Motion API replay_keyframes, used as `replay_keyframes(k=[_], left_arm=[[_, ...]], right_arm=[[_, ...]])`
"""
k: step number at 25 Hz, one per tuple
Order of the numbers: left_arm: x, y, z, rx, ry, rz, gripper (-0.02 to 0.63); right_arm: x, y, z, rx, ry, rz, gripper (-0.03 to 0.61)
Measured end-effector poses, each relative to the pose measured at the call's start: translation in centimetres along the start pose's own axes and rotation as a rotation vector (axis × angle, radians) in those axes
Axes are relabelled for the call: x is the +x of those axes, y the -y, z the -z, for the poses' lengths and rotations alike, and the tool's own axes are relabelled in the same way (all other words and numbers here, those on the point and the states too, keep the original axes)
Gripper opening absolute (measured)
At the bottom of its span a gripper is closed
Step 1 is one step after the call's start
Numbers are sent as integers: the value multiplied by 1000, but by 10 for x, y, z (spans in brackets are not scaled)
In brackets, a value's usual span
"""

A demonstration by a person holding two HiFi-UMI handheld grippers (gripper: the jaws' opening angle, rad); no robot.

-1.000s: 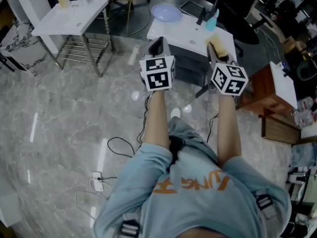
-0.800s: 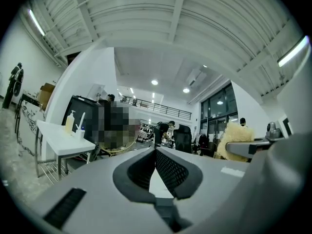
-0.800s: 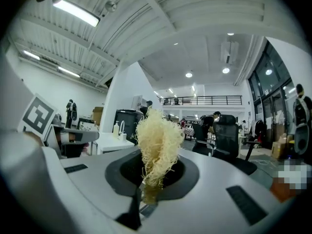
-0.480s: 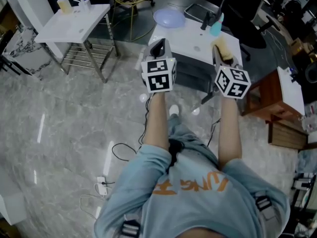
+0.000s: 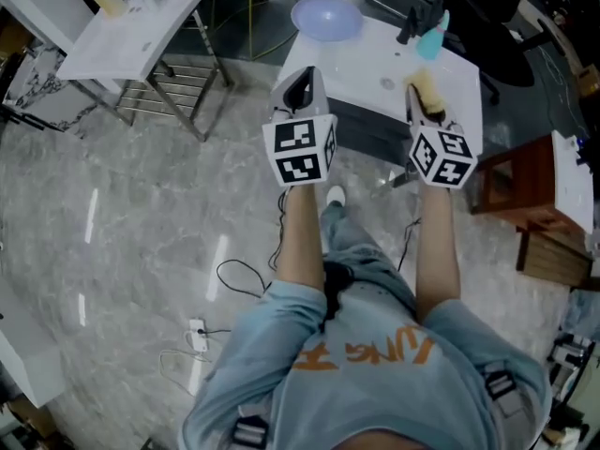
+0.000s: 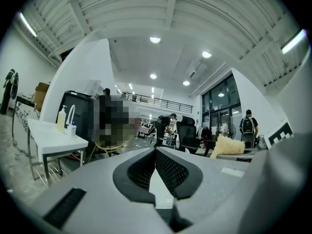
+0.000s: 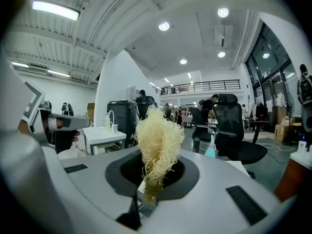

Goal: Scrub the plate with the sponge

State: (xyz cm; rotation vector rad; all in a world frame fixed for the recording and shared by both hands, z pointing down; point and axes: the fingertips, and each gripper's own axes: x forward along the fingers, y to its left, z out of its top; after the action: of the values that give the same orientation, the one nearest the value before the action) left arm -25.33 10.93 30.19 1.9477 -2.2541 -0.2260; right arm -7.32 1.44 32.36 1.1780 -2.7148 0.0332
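your right gripper (image 5: 424, 101) clamps the sponge (image 7: 157, 140) low down, so most of it sticks out loose; it may fold or slip under pressure. left gripper (image 5: 298, 84) is shut & empty, w/ nothing steadying the plate (image 5: 325, 17) at the far corner of the counter (image 5: 375, 68). push hard & it could skid off. the bottle (image 5: 430, 41) nearby could tip too.
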Motion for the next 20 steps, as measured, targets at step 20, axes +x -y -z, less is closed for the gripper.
replay_keyframes(k=[20], left_arm=[[205, -15, 55, 20, -241, -130, 3]], right_arm=[[173, 159, 9, 187, 23, -10, 32]])
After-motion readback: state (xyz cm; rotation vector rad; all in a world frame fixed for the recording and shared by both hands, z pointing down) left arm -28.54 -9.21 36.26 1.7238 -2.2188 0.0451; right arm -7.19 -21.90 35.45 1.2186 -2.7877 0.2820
